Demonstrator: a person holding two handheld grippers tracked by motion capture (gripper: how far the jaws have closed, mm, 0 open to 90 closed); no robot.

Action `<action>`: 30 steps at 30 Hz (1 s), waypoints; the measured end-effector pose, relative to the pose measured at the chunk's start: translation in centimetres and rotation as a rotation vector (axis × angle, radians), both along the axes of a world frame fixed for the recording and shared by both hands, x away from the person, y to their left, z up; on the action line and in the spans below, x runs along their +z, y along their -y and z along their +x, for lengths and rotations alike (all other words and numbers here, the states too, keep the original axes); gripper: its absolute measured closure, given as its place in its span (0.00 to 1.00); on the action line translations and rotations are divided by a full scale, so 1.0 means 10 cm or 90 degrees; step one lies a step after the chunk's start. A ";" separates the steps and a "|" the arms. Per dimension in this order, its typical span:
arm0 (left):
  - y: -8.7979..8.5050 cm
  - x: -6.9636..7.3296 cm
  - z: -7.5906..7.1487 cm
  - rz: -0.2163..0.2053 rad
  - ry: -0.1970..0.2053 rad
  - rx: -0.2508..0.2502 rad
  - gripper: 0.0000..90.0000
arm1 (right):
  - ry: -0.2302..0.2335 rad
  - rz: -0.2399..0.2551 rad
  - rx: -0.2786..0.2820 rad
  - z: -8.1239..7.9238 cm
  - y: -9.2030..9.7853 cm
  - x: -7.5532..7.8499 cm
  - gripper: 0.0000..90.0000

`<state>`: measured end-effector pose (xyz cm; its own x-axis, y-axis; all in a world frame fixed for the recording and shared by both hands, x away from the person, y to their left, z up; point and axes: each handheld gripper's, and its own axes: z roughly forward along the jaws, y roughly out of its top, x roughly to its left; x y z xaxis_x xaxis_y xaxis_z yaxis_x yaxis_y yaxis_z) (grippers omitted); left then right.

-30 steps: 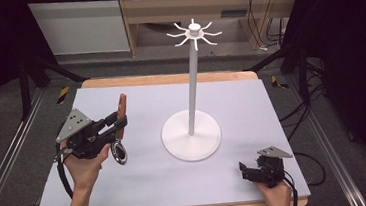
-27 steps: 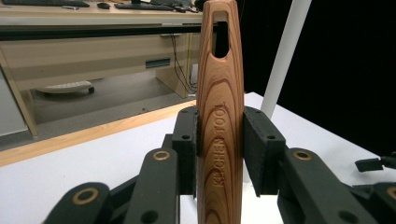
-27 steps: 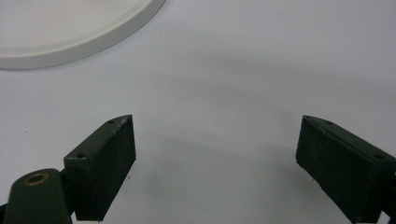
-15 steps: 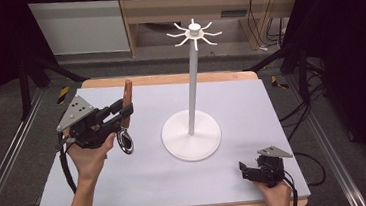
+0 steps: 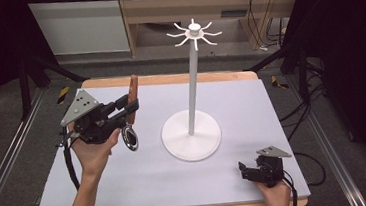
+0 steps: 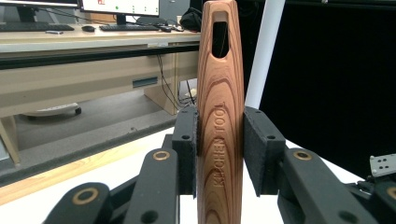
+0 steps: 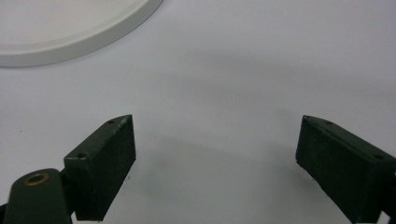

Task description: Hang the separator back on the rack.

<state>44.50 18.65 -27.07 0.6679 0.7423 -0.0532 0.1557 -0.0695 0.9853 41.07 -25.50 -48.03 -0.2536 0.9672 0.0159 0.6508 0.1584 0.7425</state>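
While the desk [image 5: 251, 102] carries little beyond the white hook stand [image 5: 192, 137], the job reads as hanging a kitchen tool on that stand, and it looks roughly halfway done. The stand rises from its round base near the middle of the desk to a crown of hooks [image 5: 194, 33] well above the surface, and every hook is bare. The left hand-held gripper [image 5: 132, 107] is clamped on the wooden handle [image 6: 219, 126] of the tool, its pads pressing both sides; the handle stands upright, with its hanging slot [image 6: 220, 32] at the top, free and unobstructed. The tool's dark round head [image 5: 130, 137] hangs below the jaws, clear of the desk and to the left of the stand's base. The pickup seems finished. What remains, I judge, is carrying the tool up to the crown, threading the slot over one hook, and letting go. The right hand-held gripper [image 5: 243, 170] rests low at the desk's near right corner, jaws wide apart and holding nothing.
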 end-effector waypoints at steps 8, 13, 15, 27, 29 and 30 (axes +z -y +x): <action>0.09 0.12 0.01 -0.004 0.011 -0.010 0.75 | -0.001 0.007 -0.003 -0.01 0.00 0.01 0.14; 0.17 0.18 0.02 -0.006 0.016 -0.018 0.75 | 0.001 0.009 -0.003 -0.01 0.01 0.01 0.14; 0.20 0.20 0.02 -0.004 0.018 -0.021 0.75 | 0.000 0.012 -0.005 -0.01 0.00 0.01 0.14; 0.32 0.27 0.02 -0.013 0.027 -0.033 0.75 | 0.001 0.009 -0.003 -0.01 0.01 0.01 0.14; 0.34 0.29 0.02 -0.015 0.028 -0.033 0.75 | 0.003 0.008 -0.004 -0.01 0.01 0.01 0.14; 0.34 0.30 0.02 -0.014 0.030 -0.035 0.75 | 0.002 0.010 -0.006 -0.01 0.01 0.01 0.14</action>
<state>44.66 15.22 -24.04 0.7098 0.7034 -0.0374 0.1065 -0.0547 0.9928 40.95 -25.55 -47.93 -0.2443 0.9692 0.0309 0.6500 0.1400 0.7469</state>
